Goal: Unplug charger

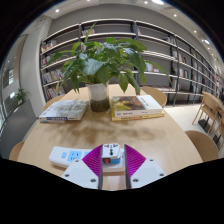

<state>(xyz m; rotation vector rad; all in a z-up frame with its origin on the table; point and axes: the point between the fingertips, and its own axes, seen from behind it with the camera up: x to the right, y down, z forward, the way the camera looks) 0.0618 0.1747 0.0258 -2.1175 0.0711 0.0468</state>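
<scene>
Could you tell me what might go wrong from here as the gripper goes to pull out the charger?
The charger sits between the gripper's pink pads, but whether both fingers press it is unclear, so it might slip during the pull. What it plugs into is hidden, so that base may lift with it. The white-and-blue object lies close beside the fingers and could be nudged. The potted plant and books sit farther off, at less risk.
</scene>
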